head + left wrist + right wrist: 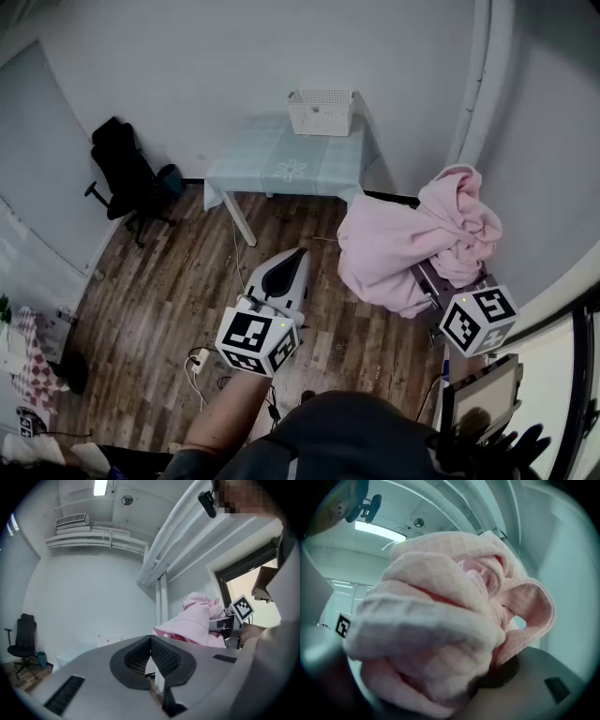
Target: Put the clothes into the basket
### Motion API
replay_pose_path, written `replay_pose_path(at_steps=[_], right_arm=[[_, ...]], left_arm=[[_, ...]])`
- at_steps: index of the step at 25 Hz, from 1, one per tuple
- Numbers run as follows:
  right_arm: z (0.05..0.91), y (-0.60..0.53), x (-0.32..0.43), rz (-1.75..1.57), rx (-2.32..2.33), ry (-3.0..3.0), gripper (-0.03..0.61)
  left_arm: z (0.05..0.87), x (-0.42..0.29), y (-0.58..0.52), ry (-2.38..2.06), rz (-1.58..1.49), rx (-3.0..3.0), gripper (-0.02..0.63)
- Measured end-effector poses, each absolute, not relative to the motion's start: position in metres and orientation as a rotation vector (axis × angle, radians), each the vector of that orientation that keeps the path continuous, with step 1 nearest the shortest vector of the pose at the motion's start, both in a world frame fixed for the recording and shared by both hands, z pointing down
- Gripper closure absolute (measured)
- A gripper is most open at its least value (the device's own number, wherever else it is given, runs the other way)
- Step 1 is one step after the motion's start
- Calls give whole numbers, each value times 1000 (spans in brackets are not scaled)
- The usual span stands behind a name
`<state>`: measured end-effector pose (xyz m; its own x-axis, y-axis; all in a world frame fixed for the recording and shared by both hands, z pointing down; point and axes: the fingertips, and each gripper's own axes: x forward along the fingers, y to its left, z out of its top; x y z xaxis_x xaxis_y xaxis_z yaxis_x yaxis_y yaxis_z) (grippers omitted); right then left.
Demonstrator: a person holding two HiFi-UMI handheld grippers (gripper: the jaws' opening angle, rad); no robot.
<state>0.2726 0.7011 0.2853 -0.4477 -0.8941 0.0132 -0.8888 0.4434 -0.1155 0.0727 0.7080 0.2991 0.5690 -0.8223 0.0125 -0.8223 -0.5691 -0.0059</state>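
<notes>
The right hand-held gripper clamps bunched pink clothes at centre right. The left hand-held gripper is closed and empty. A basket sits on the desk, top centre.

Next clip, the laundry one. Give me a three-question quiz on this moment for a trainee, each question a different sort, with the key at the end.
1. True or false: the pink garment lies inside the white basket.
2. What does the white basket stand on? A: the wooden floor. B: the table with the pale green cloth. C: the black office chair.
3. Fill the gap: in its own view, the left gripper has its jaws ____, with nothing between them.

Key: 1 false, the garment hangs in the air well short of the basket. 2 B. 3 together.
</notes>
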Motion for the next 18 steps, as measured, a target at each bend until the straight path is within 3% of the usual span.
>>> replay_pose_path(at_steps=[18], right_arm=[[282, 695, 260, -162, -1603, 2600, 238]], left_arm=[[302, 61, 707, -1452, -15, 2790, 604]])
